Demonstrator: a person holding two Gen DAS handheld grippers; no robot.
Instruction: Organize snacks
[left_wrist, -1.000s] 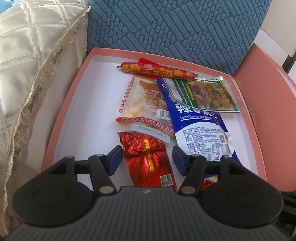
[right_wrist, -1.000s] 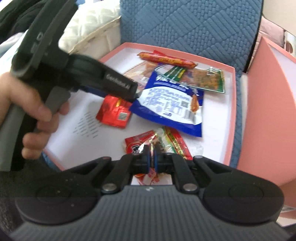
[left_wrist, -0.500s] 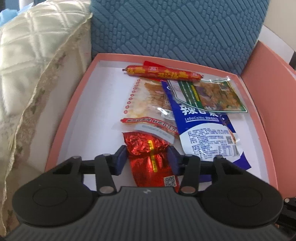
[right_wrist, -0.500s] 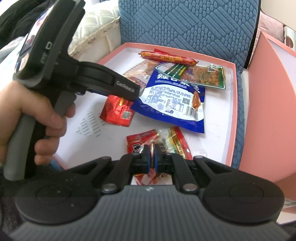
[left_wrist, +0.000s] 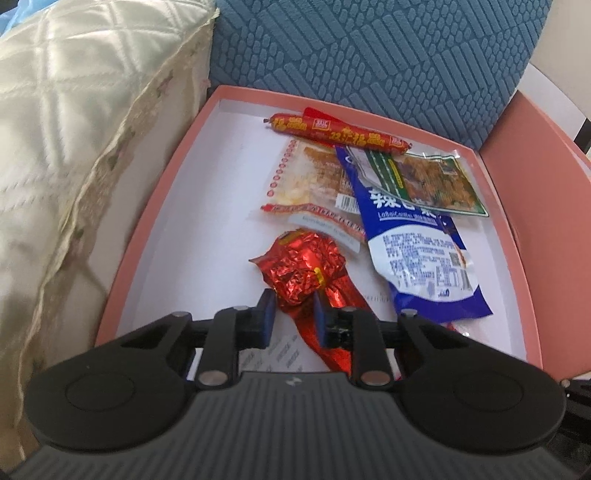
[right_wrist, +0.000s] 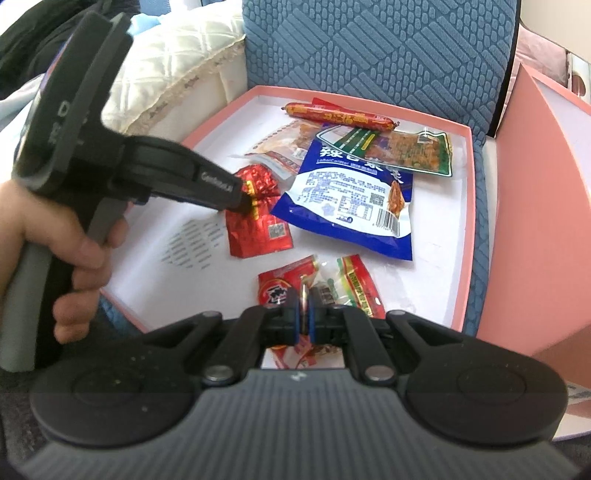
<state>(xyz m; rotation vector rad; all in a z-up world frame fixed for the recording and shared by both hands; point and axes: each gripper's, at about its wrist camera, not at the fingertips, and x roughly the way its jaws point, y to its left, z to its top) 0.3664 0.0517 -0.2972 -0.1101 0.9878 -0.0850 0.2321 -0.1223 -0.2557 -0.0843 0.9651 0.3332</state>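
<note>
Snacks lie in a pink tray. The left gripper has its jaws just closing, now clamped on a crumpled red foil packet at mid-tray. The right gripper has jaws pinched together on a clear-and-red snack pouch at the tray's near edge.

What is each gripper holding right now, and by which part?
The left gripper, whose jaws have just been closing, pinches the red foil packet across its crumpled middle. The right gripper is shut on the small red-and-clear snack packet, at its middle.
</note>
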